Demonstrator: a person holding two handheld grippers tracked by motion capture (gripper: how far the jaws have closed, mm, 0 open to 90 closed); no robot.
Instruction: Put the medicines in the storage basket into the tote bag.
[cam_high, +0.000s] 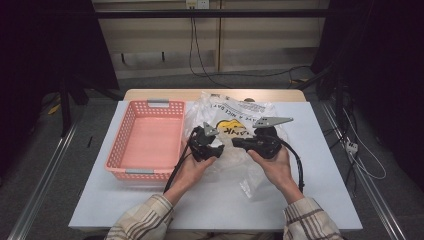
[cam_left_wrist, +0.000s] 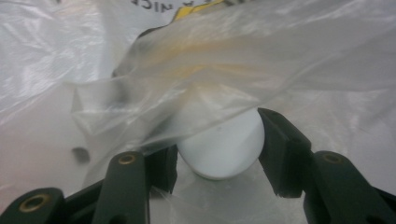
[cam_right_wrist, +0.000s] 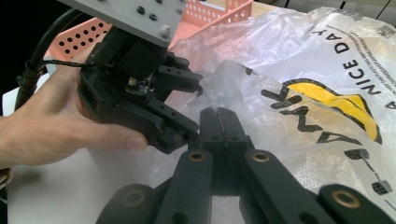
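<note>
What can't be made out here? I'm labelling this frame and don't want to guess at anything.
- White round object, left gripper view: upper part covered by the plastic bag; identity unclear.
- Bag print, high view: partly hidden by both grippers; too small to read fully.
- Right gripper, right gripper view: jaws shut at the bag's edge; whether film is pinched cannot be told.
- Pink basket: inside looks bare; holes too small to check.

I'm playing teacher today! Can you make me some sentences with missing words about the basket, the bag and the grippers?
1. The basket on the table is coloured ____.
2. The smiley on the plastic bag is black and ____.
3. The white round thing sits between the jaws of the ____ gripper.
4. The right gripper pinches the bag with its jaws ____.

Missing words: pink; yellow; left; shut
</note>
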